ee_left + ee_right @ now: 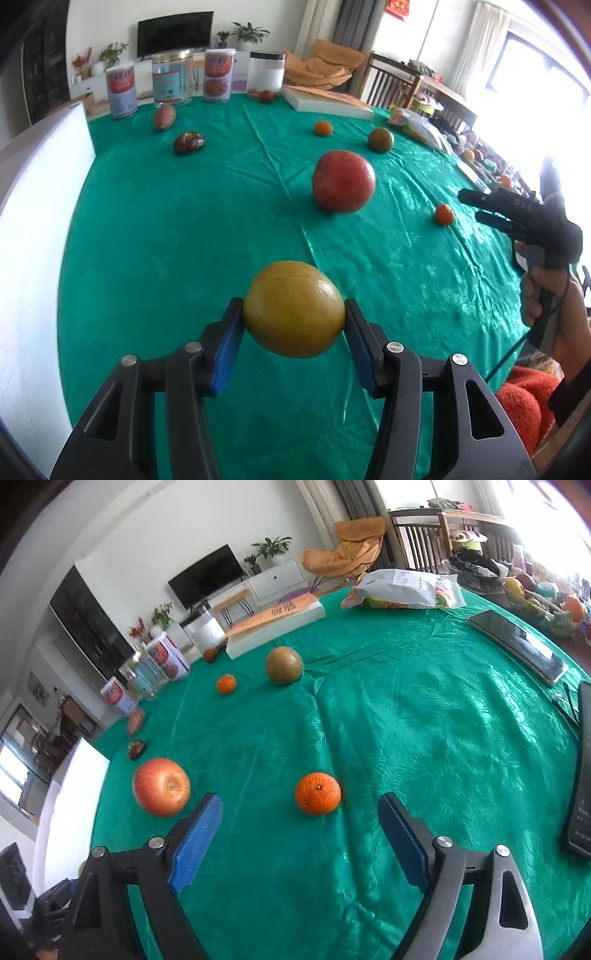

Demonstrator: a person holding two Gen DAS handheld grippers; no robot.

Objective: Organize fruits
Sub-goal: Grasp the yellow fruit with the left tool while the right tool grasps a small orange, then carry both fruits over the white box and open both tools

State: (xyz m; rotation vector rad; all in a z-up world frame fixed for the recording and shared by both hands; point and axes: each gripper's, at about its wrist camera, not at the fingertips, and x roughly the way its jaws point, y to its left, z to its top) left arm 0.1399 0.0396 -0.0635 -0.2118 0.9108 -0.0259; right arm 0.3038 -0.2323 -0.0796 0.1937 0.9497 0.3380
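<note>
1. Holding a yellow fruit (293,309) clamped between its blue pads, your left hand-held gripper (293,321) has it lifted off the green table (166,229), so the carry step is in hand. No basket or tray shows, so I cannot tell where it belongs.
2. Your right hand-held gripper (301,834) stands with its jaws apart and nothing between them, aimed at a small orange (317,793) lying just ahead of the tips. Judging by that, the next move calls for coming down so the pads flank it before you squeeze.
3. Counted on the table: 1 red apple (161,787), 1 greenish round fruit (284,664), 2 small oranges in the right view, 1 dark oval fruit (189,143), 1 brown oval one (164,117), and 1 small reddish piece (266,96) by the jars.
4. At the far edge stand 4 containers: 2 labelled cans, 1 clear jar, 1 black-lidded jar.
</note>
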